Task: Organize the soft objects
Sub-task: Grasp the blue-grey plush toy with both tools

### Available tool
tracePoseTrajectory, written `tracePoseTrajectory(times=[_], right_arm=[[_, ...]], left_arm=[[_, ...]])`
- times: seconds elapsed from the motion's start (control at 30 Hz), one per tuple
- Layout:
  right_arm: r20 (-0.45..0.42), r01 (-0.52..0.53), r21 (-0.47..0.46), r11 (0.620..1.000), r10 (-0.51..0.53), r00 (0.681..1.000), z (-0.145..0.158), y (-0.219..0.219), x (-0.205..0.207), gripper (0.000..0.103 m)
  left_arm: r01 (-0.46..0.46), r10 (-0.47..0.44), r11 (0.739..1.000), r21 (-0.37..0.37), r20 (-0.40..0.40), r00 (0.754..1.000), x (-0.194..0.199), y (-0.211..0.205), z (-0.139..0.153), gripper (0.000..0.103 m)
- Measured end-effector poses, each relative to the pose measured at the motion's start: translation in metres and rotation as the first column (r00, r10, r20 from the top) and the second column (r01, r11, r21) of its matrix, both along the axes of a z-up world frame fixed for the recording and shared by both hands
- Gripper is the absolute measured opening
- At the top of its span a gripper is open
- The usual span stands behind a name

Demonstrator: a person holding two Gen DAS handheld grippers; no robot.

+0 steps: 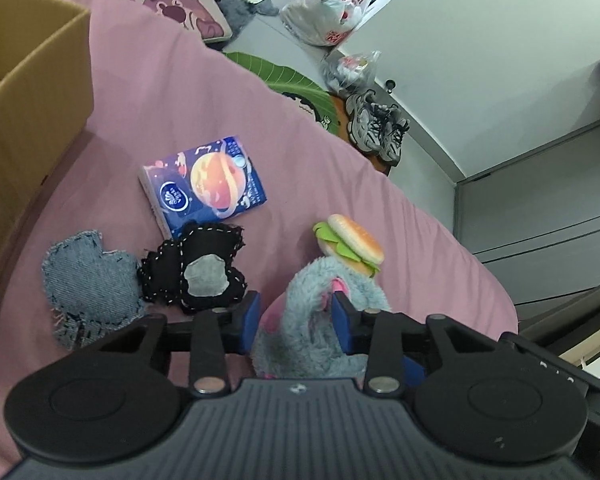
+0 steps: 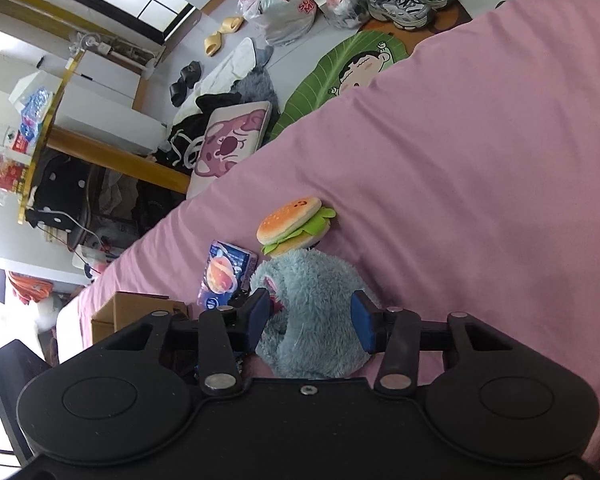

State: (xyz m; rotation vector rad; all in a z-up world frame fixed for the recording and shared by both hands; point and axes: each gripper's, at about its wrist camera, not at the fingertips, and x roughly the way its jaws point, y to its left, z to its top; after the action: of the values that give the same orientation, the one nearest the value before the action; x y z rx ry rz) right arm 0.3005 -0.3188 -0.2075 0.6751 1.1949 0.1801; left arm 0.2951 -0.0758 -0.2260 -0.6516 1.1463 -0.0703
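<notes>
Pink bedsheet (image 1: 228, 128): burger plush (image 1: 350, 246) touches fluffy grey toy (image 1: 312, 320).

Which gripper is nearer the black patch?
Left. The left gripper straddles the blue plush toy beside the black patch; the right gripper straddles the toy farther off.

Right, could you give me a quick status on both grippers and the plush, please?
Left gripper open, straddling grey plush toy. Right gripper open around same toy. Burger plush touching it; cardboard box on the bed.
</notes>
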Motion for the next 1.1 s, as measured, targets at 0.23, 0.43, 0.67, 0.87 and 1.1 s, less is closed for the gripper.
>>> tracePoseTrajectory(times=[0.23,0.43,0.67,0.87,1.1], right_arm=[[-0.016,0.003,-0.025,1.000,-0.004,1.000,-0.008,0.003,0.002,0.025],[0.019,-0.002,-0.017,1.000,0.002,1.000,0.000,0.002,-0.007,0.022],[0.073,-0.014,-0.009,1.000,0.015,0.997,0.017,0.004,-0.015,0.021],[0.126,-0.022,-0.014,1.000,0.023,0.992,0.033,0.010,-0.025,0.021],[0.183,-0.062,0.013,0.998,0.059,0.981,0.052,0.017,-0.033,0.020]], left_arm=[[0.006,-0.007,1.000,-0.016,-0.018,1.000,-0.002,-0.002,-0.008,0.022],[0.002,-0.002,1.000,-0.008,-0.001,1.000,-0.007,-0.002,0.001,0.020],[0.007,-0.008,1.000,0.007,0.059,0.998,-0.022,0.000,0.025,0.020],[0.005,-0.007,1.000,0.026,0.112,0.994,-0.038,0.000,0.046,0.020],[-0.022,0.017,0.999,0.029,0.162,0.987,-0.054,0.011,0.076,0.020]])
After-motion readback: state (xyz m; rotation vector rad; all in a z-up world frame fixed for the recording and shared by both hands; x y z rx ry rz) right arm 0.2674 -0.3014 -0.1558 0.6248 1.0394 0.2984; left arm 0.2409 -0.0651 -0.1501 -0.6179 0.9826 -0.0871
